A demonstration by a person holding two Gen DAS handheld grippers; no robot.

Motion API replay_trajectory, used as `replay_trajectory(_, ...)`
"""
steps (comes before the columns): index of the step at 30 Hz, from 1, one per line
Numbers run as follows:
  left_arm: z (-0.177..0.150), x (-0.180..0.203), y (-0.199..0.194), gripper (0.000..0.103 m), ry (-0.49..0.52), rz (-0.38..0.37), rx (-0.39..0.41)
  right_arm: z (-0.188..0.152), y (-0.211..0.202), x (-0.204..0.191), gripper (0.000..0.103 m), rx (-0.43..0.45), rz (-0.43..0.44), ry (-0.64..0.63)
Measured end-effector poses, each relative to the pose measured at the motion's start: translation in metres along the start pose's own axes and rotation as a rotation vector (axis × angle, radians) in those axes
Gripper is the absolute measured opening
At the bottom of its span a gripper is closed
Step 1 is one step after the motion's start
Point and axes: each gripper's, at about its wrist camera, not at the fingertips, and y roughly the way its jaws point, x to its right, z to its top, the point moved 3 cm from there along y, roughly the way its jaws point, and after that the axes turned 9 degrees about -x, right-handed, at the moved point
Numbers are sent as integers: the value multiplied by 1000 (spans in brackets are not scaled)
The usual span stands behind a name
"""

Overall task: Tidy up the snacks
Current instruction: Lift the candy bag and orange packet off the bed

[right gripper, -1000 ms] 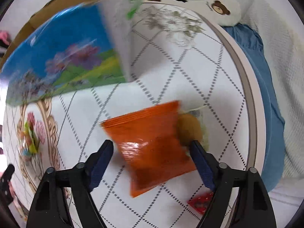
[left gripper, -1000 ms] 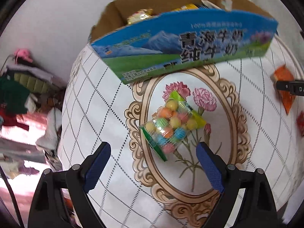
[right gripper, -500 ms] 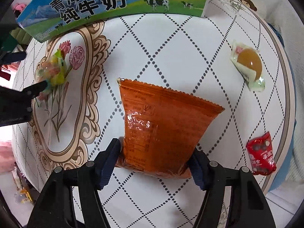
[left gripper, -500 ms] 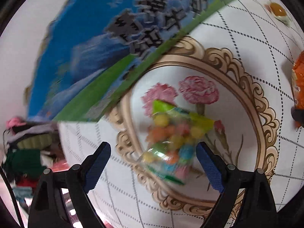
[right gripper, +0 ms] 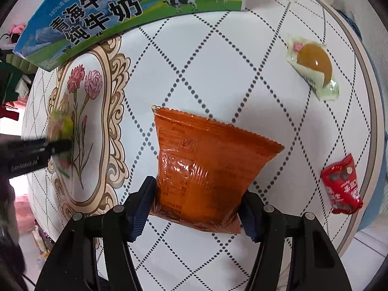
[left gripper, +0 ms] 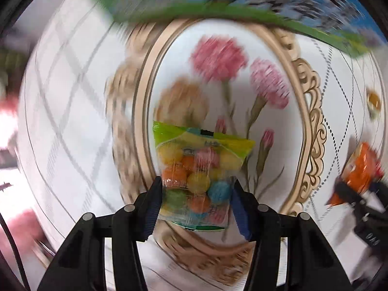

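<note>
A clear bag of coloured candy balls (left gripper: pixel 198 155) with a green top lies on the flower picture of the tablecloth. My left gripper (left gripper: pixel 197 186) points down over it, its jaws closing, and both blue pads press the bag's lower sides. In the right wrist view an orange snack packet (right gripper: pixel 206 155) lies flat on the cloth. My right gripper (right gripper: pixel 197 189) is closing on its near end, which is pinched narrow between the pads. The blue and green milk carton box (right gripper: pixel 121 7) stands at the far side of the table. The left wrist view is blurred.
A wrapped yellow-brown sweet (right gripper: pixel 312 65) and a small red packet (right gripper: pixel 342 186) lie on the right of the round table, near its rim (right gripper: pixel 378 111). Blue fabric shows beyond the rim. Clutter and floor lie off the left edge.
My left gripper came down over the candy bag and its wide jaws closed onto it. My right gripper moved up to the orange packet and narrowed on its near end.
</note>
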Motion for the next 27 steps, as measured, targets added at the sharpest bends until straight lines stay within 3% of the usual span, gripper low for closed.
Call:
replay_trajectory(4,-29,-4,9,50,-116,-86,-29,-25,9,-10,66,-26,-8,-22)
replay_trajectory(7,-48,3,15,51,-130,-115,-41,-41,14,-16,65,-74,23,-33)
replay_trajectory(11,-56,13,23,53,-101,-66,-18,-57,18,-21,65,-128,52,-41)
replay_trajectory(16,-53,39,38,53,-69,8,-11,-59,20,-23,66,-119,39,-21)
replay_trajectory(19,-61,49,56,54,-66,14,-5,-54,19,-25,66,-91,16,-31)
replay_trajectory(25,-45,60,60,54,-82,1,-2,-40,18,-74,65,-73,-158,-252)
replay_trajectory(27,-46,59,63,54,-84,0,-2,-38,11,-80,68,-51,-159,-261)
